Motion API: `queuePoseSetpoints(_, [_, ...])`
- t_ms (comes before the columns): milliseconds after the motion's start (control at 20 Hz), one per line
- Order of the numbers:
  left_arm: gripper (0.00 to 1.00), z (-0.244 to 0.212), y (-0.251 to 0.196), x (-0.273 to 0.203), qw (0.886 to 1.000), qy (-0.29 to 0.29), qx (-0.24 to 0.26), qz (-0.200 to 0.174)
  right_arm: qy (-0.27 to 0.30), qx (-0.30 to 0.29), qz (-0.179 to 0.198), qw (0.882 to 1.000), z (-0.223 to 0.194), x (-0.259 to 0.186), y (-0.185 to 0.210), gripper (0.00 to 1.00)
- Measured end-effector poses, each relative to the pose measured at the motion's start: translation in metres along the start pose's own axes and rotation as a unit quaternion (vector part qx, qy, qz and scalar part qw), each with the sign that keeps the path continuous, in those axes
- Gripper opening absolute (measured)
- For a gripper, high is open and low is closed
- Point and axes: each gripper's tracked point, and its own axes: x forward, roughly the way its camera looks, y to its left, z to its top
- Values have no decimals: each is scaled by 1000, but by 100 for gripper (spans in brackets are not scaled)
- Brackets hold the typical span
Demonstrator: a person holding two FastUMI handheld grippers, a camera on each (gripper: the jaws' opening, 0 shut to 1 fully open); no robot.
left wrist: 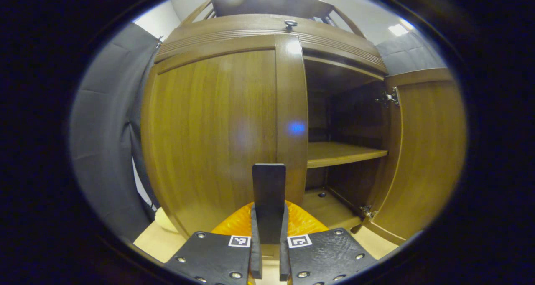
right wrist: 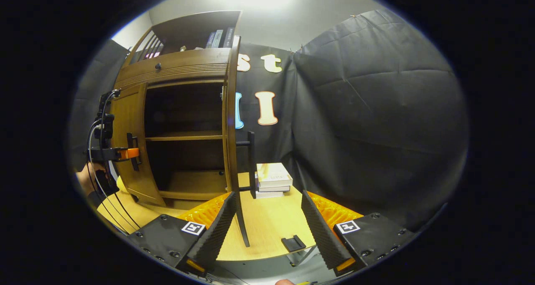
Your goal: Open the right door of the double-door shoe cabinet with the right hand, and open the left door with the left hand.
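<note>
Your left gripper [left wrist: 269, 230] clamps the left door's handle [left wrist: 268, 193]; your right gripper [right wrist: 267, 230] gapes wide before the swung-out right door [right wrist: 232, 122], over the pale wooden table [right wrist: 267, 226] with stacked books [right wrist: 273, 179], black cloth behind

Light wood table [right wrist: 267, 226], shoe cabinet [right wrist: 184, 109], book stack [right wrist: 272, 179], sm black bracket [right wrist: 293, 243]

The left door's handle [left wrist: 268, 201] is half hidden between the left gripper's [left wrist: 269, 251] jaws.
</note>
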Motion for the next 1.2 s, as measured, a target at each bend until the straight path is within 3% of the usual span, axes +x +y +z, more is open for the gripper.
queuePoseSetpoints(200, [14, -1, 6, -12, 1000, -2, -2, 4, -9, -6, 31, 999, 2, 1, 12, 98])
queuePoseSetpoints(300, [20, -3, 10, -17, 1000, -2, -1, 8, -13, -10, 47, 999, 2, 3, 21, 98])
queuePoseSetpoints(650, [14, -6, 29, -32, 1000, 0, 7, 30, -25, -30, 110, 993, 3, 7, 62, 98])
queuePoseSetpoints(750, [19, -8, 35, -36, 999, 0, 8, 35, -27, -33, 127, 991, 8, 12, 78, 98])
queuePoseSetpoints(1200, [18, -18, 66, -52, 997, 17, 12, 73, -32, -41, 198, 979, 10, 26, 142, 98])
